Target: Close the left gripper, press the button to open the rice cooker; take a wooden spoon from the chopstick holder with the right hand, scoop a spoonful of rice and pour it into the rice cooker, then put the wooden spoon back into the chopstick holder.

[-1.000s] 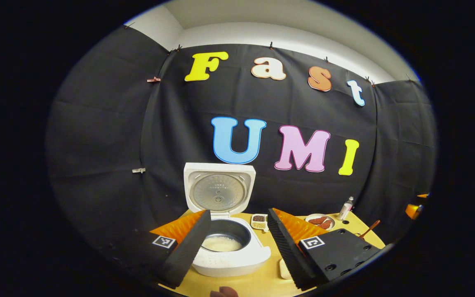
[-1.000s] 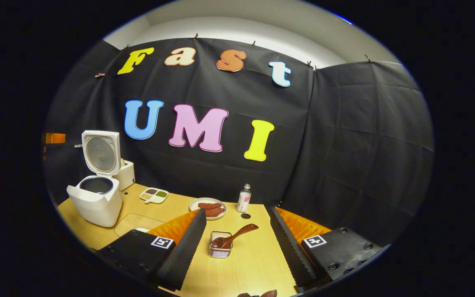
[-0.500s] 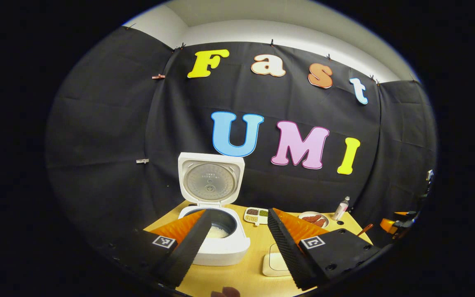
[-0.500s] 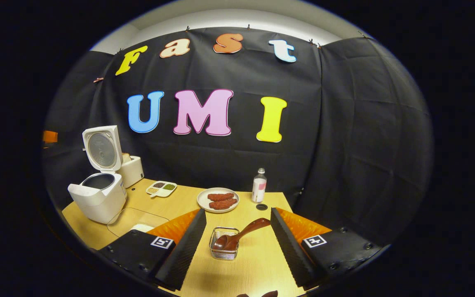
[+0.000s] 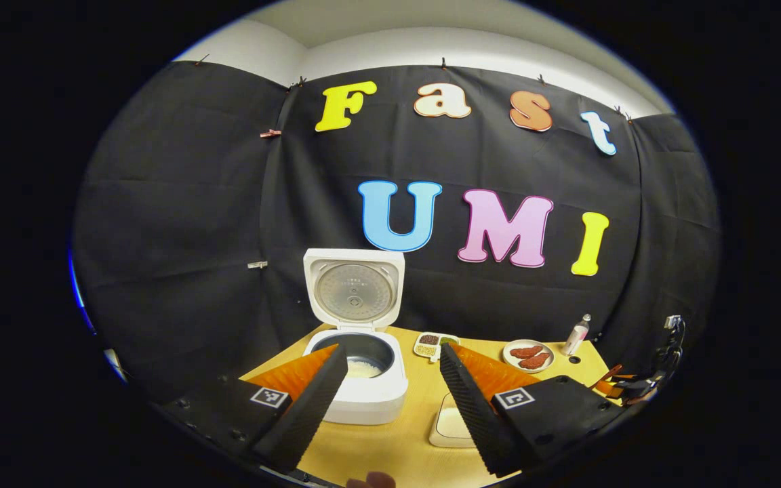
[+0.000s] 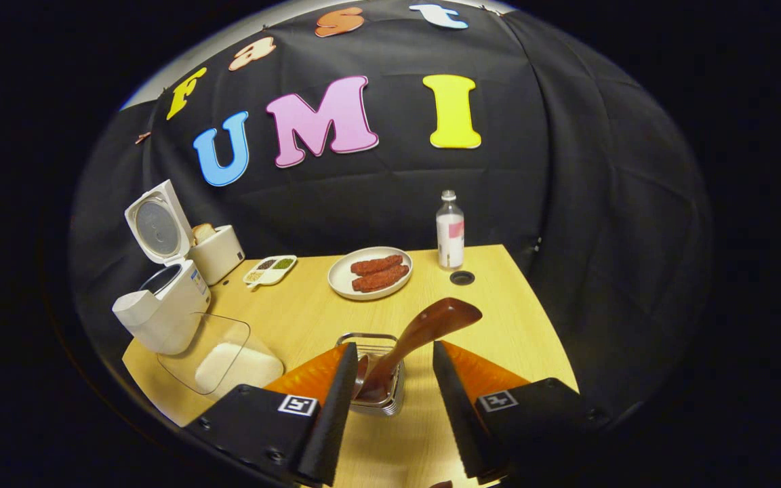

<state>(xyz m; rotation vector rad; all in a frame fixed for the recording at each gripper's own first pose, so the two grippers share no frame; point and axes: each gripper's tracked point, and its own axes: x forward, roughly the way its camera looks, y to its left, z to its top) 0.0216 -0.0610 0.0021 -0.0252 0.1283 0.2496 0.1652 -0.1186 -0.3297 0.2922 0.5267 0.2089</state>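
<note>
Reaching with my right gripper (image 6: 390, 400) spread wide around the wooden spoon (image 6: 417, 335), I fear an off-centre squeeze could tip the chopstick holder (image 6: 373, 400).

Left hand-held gripper (image 5: 394, 396) hangs level, fingers spread wide; right hand-held gripper (image 6: 390, 400) tilts downward, fingers parted, gripping nothing.

One rice cooker (image 6: 160, 312), one wooden spoon (image 6: 417, 335), one bottle (image 6: 450, 230), two sausages (image 6: 377, 271)
</note>
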